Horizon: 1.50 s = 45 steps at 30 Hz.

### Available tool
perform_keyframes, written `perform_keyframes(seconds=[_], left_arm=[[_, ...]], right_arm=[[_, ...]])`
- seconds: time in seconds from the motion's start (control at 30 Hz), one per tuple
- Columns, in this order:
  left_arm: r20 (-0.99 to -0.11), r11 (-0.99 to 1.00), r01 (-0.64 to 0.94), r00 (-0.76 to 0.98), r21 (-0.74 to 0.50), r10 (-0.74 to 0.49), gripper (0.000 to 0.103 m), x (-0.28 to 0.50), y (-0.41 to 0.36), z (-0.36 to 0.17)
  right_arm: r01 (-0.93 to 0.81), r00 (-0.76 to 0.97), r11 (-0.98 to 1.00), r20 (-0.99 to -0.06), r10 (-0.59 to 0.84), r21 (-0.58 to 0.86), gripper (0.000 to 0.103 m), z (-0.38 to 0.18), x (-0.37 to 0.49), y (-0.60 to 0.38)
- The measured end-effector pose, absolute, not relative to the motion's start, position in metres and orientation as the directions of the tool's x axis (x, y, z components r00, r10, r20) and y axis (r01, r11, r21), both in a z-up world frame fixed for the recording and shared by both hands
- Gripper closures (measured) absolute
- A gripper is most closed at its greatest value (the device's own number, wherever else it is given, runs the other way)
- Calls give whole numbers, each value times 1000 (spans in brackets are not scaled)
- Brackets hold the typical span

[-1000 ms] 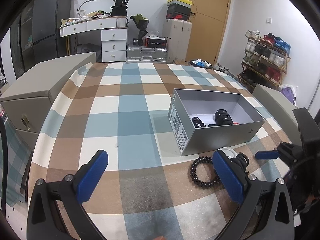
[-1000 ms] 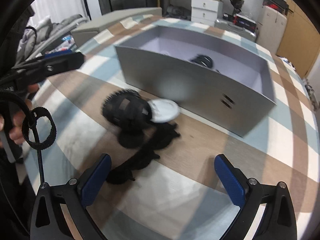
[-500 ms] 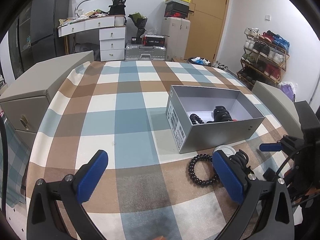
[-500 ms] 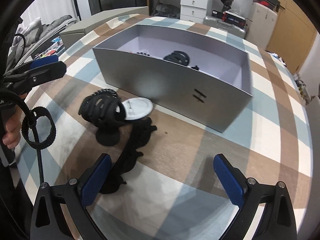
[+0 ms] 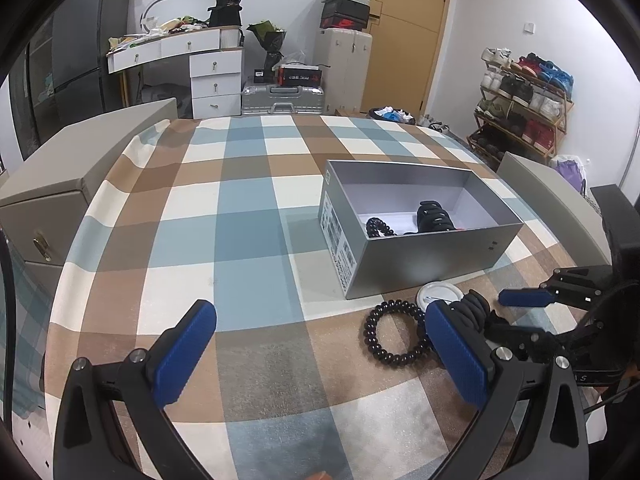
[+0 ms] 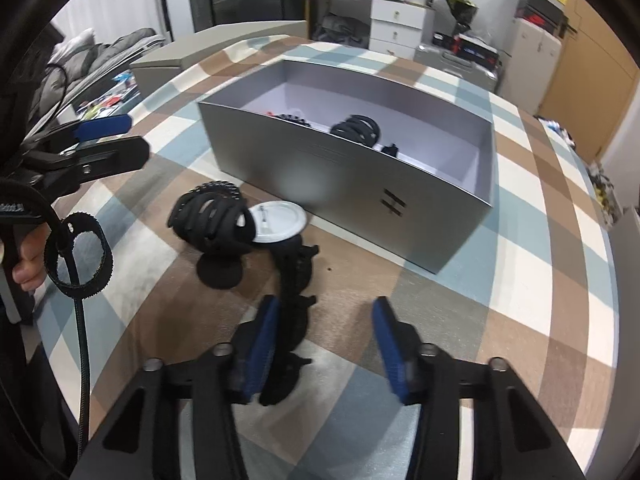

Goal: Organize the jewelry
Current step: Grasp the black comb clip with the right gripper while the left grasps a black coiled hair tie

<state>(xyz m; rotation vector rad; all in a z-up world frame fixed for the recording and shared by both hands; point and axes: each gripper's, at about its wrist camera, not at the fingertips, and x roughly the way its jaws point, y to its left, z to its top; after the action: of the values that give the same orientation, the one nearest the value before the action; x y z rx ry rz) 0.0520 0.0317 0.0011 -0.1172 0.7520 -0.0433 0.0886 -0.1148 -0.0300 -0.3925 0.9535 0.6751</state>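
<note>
The right gripper (image 6: 324, 344) points down at the checked tablecloth (image 5: 248, 240) in front of the grey box (image 6: 360, 184). Its jaws have just been closing, and a gap remains between the blue pads. A long black hair clip (image 6: 294, 308) lies on the cloth beside the inner face of the pad nearer the person's other hand; whether that pad touches it cannot be told, and the opposite pad stands clear of it, so nothing is clamped.

The left gripper (image 5: 316, 356) hangs over bare cloth with its jaws spread wide and nothing between them.

Just beside the box's near wall lie a white round disc (image 6: 278, 222), a black claw clip (image 6: 214, 220) overlapping the disc's edge, and a small black round piece (image 6: 220, 272) next to the claw clip. A black beaded bracelet (image 5: 394, 332) lies flat on the cloth near these, close to the left gripper's pad.

Inside the box rest another black claw clip (image 5: 434, 216) and a dark beaded piece (image 5: 376, 227), both against the near wall.
</note>
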Motion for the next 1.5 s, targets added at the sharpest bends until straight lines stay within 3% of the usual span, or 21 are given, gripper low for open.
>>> perform_keyframes(seconds=[0.03, 0.27, 0.77, 0.87, 0.93, 1.1, 1.5], left_arm=[[-679, 993, -2, 729, -120, -81, 1, 52, 31, 1], [-683, 993, 9, 725, -120, -89, 1, 52, 28, 0], [-683, 974, 161, 695, -156, -224, 4, 52, -13, -7], [-695, 969, 202, 677, -139, -241, 20, 54, -26, -10], [-705, 966, 226, 664, -127, -248, 40, 54, -34, -13], [-725, 960, 250, 638, -124, -260, 73, 54, -40, -14], [-684, 955, 254, 669, -156, -290, 74, 47, -34, -4]], right_arm=[[-690, 392, 723, -847, 359, -13, 90, -30, 87, -114], [-715, 391, 699, -839, 379, -17, 90, -24, 84, -117], [-659, 457, 739, -706, 542, 140, 90, 27, 93, -169], [-656, 456, 741, -707, 540, 143, 90, 27, 94, -168], [-661, 449, 737, -711, 541, 143, 90, 26, 93, -167], [-672, 439, 728, -717, 541, 138, 90, 24, 91, -162], [-672, 442, 726, -707, 552, 147, 90, 24, 90, -162]])
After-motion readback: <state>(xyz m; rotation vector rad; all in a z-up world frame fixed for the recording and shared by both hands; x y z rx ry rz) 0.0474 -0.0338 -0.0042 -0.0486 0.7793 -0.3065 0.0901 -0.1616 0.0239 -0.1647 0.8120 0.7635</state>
